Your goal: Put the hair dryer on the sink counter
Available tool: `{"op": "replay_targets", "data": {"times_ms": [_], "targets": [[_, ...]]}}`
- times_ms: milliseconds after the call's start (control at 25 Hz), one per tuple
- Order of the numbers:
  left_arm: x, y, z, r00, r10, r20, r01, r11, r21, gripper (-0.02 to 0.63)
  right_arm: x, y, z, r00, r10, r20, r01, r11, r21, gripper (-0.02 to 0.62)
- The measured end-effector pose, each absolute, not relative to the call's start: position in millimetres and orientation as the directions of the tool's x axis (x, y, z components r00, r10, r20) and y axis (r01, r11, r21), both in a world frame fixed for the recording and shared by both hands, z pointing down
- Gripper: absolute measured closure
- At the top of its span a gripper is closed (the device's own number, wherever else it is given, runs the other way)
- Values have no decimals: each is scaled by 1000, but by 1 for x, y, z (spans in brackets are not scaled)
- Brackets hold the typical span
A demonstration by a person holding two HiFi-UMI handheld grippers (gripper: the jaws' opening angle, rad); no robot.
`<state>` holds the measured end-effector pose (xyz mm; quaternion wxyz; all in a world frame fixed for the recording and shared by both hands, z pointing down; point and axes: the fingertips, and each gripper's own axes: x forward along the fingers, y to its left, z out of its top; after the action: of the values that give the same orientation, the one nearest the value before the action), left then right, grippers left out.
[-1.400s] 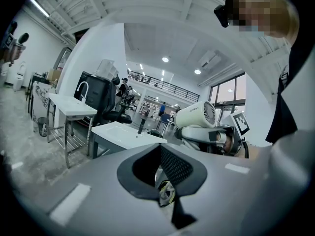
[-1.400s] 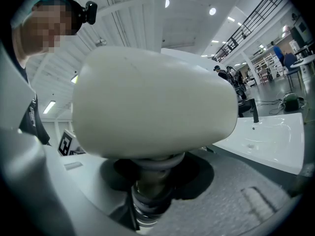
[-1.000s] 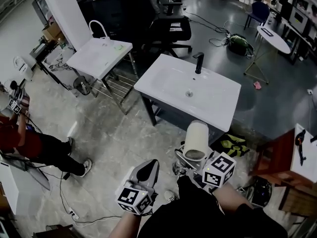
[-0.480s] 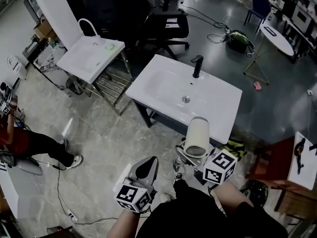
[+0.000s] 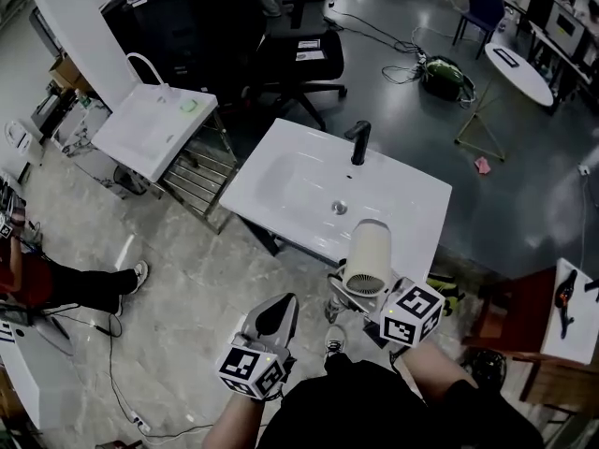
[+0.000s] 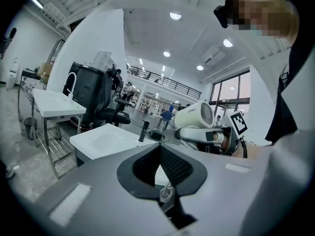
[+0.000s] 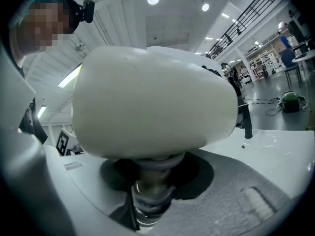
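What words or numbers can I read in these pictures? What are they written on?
No text here reads clearly.
Small print on the hair dryer barrel: too small to read.
The sheets on the black chair: too small to read.
The two marker cubes: black-and-white square patterns, no letters.

The cream-white plastic hair dryer (image 5: 367,255), a stubby cylinder with a grilled rear end, was held in the air. Its ribbed handle was clamped in the right gripper (image 5: 354,296). Its barrel pointed toward the white rectangular ceramic sink counter (image 5: 412,215), near that counter's front edge.
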<state>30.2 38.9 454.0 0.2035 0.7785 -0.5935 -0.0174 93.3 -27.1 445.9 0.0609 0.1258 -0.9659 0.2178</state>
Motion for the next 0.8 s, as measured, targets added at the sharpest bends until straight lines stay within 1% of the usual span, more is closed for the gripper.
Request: {"op": "replay_targets", "data": {"times_ms": [320,600,800], "targets": [[36,3,445,305,-929,209,-920,-231,315,603,102,-61,438,-958,-237,160,-282,874,-396,436],[41,-18,439,342,-918,200,-912,-273,307,603,106,-78,432,-955,-261,143,-297,877,-377,436],[28,-34,441,360,-911,201,-906,-290,309,603,101,-90,431,-945,-290,149,-325,873,-364,436]]}}
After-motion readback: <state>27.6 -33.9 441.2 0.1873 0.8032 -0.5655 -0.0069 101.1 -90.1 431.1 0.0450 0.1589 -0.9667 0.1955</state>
